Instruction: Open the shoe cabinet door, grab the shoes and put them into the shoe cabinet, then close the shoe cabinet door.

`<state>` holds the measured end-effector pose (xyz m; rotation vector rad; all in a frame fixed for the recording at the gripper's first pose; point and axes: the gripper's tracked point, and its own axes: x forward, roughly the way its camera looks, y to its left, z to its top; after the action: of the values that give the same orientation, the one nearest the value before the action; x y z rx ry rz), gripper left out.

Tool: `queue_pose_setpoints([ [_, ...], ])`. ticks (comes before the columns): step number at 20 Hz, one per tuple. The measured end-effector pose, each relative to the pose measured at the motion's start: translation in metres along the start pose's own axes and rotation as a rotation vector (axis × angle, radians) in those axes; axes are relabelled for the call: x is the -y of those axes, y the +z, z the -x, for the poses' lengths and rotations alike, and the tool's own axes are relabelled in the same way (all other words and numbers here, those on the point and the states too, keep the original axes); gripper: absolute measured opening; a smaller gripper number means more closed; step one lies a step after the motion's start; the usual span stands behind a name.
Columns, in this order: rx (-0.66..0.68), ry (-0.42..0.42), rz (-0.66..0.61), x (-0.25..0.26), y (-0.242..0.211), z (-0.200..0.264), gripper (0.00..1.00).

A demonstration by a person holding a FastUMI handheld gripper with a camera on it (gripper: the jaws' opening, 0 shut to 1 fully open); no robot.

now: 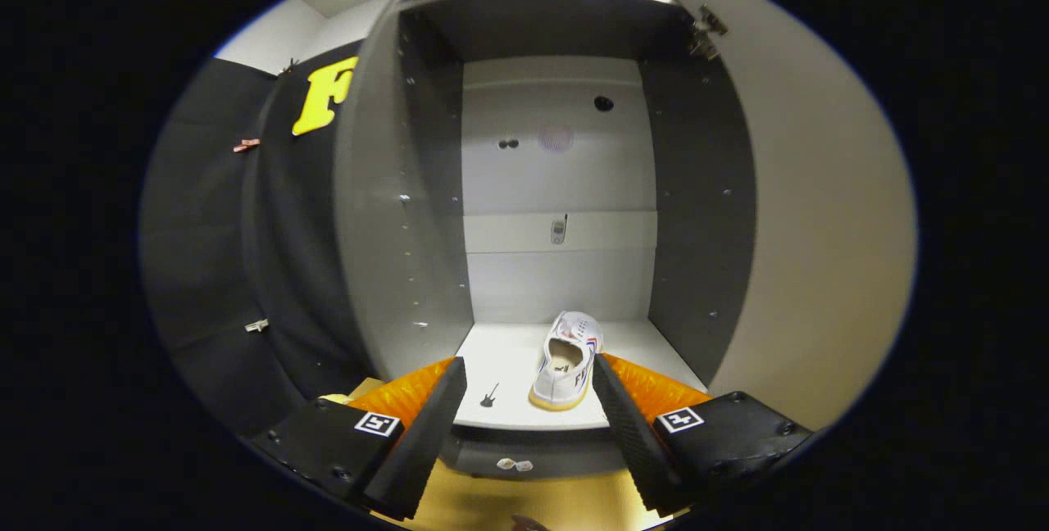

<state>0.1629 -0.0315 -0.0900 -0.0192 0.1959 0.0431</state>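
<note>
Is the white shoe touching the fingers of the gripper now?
Cannot tell. In the gripper view the white shoe stands on the cabinet floor between the open fingers; its side meets the right finger's edge in the image, with no plain gap or contact.

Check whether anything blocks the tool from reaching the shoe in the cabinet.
Nothing visible does. The tool is open, and the white shoe lies on the cabinet floor just ahead, nearer one finger. The door stands swung wide.

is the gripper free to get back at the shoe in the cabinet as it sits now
Probably yes: the gripper is open, the white shoe lies between its fingers on the cabinet floor, and the door stands swung aside.
</note>
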Motion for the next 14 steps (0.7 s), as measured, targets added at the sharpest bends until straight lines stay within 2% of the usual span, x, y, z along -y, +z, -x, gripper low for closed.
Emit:
queue_pose_setpoints([
  [6, 0.063, 0.022, -0.019, -0.004, 0.03, 0.138, 0.97],
  [9, 0.104, 0.012, -0.045, 0.013, 0.044, 0.193, 0.97],
  [14, 0.143, -0.063, -0.063, 0.069, 0.057, 0.258, 0.97],
])
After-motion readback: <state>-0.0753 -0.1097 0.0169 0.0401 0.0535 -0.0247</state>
